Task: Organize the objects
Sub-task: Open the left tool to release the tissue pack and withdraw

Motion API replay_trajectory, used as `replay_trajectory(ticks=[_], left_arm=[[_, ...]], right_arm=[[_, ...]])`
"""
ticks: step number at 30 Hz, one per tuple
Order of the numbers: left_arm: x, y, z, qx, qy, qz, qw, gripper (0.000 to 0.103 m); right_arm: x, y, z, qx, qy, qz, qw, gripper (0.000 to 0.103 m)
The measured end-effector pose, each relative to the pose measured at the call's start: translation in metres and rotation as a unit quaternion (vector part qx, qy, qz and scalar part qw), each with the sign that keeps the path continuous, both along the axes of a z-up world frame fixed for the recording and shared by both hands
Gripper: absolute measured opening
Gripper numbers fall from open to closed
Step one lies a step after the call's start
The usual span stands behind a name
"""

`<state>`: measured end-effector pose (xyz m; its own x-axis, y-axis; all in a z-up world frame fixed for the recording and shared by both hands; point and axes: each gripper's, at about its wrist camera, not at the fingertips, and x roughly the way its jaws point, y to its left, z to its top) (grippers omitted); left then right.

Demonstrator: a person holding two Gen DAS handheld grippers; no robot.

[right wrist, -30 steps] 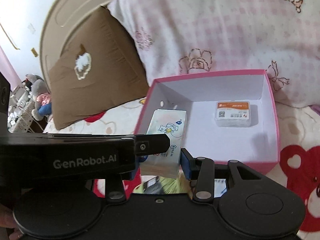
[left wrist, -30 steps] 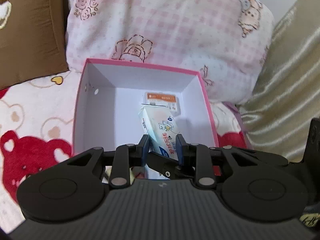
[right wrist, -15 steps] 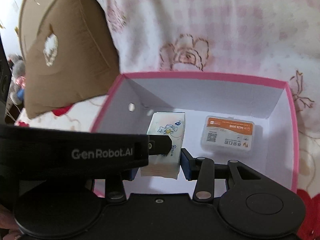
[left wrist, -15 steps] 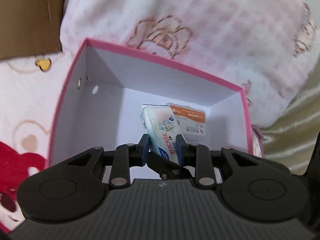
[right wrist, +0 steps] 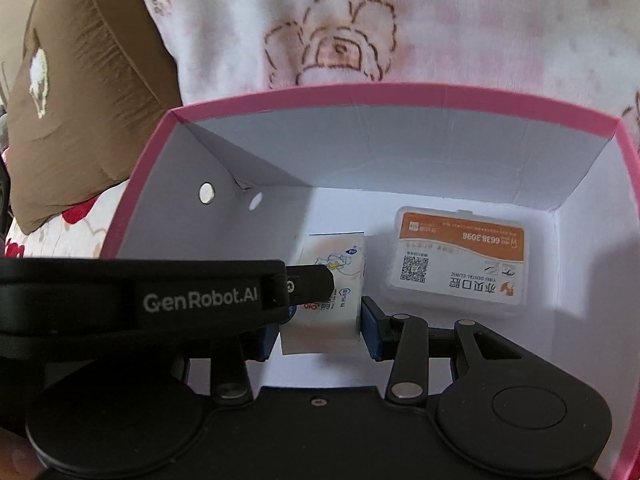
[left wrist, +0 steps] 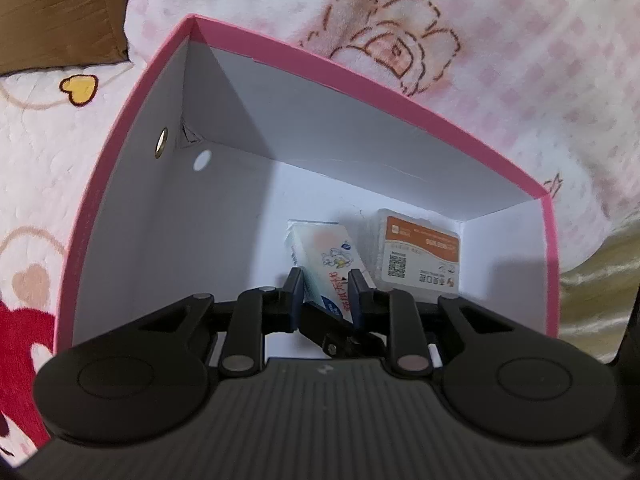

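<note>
Item: tissue pack (left wrist: 326,270) | pinched by both left tool (left wrist: 325,300) and right tool (right wrist: 318,330) | in pink box (left wrist: 120,168), dental case (right wrist: 460,256) at 3 o'clock | risk: uneven release tips pack onto case

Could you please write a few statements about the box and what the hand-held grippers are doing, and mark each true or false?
1. The pink box has a white inside. True.
2. The tissue pack lies loose on the blanket. False: both the left hand-held gripper and the right hand-held gripper grip it inside the box.
3. A clear plastic case with an orange label lies on the box floor. True.
4. The box is empty apart from the tissue pack. False: the case lies beside it.
</note>
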<state>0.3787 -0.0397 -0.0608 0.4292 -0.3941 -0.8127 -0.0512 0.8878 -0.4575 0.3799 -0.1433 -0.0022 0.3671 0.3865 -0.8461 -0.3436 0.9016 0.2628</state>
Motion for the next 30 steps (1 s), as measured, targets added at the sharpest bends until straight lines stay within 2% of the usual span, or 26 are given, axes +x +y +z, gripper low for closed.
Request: replay_trajectory(ticks=[6, 9, 15, 17, 18, 20, 23, 25, 30], left_arm=[[0.003, 0.003, 0.001, -0.002, 0.004, 0.009, 0.9999, 0.022], [-0.001, 0.006, 0.005, 0.015, -0.004, 0.011, 0.9998, 0.022], [-0.01, 0.013, 0.013, 0.021, -0.008, 0.018, 0.9996, 0.023], [-0.015, 0.015, 0.019, 0.021, -0.016, 0.014, 0.9995, 0.028], [-0.017, 0.015, 0.022, 0.028, -0.02, 0.007, 0.9994, 0.033], [-0.024, 0.014, 0.031, 0.048, -0.028, -0.002, 0.9985, 0.035], [-0.035, 0.017, 0.042, 0.036, -0.035, -0.006, 0.9987, 0.041], [-0.041, 0.018, 0.049, 0.027, -0.035, -0.004, 0.999, 0.041], [-0.058, 0.017, 0.07, 0.037, -0.039, -0.003, 0.9985, 0.042]], right_arm=[[0.007, 0.002, -0.008, -0.022, 0.0, -0.032, 0.999, 0.046], [0.008, 0.004, -0.01, -0.029, -0.006, -0.03, 0.999, 0.046], [0.005, 0.001, -0.014, -0.021, -0.003, -0.042, 0.999, 0.05], [-0.002, 0.002, -0.007, -0.035, -0.021, -0.03, 0.999, 0.054], [-0.006, 0.001, -0.003, -0.041, -0.029, -0.024, 0.998, 0.054], [-0.014, -0.004, 0.007, -0.035, -0.033, -0.019, 0.999, 0.054], [-0.027, -0.015, 0.021, -0.021, -0.027, -0.011, 0.999, 0.054], [-0.037, -0.019, 0.031, -0.021, -0.033, -0.001, 0.999, 0.054], [-0.064, -0.031, 0.061, -0.021, -0.049, 0.016, 0.998, 0.054]])
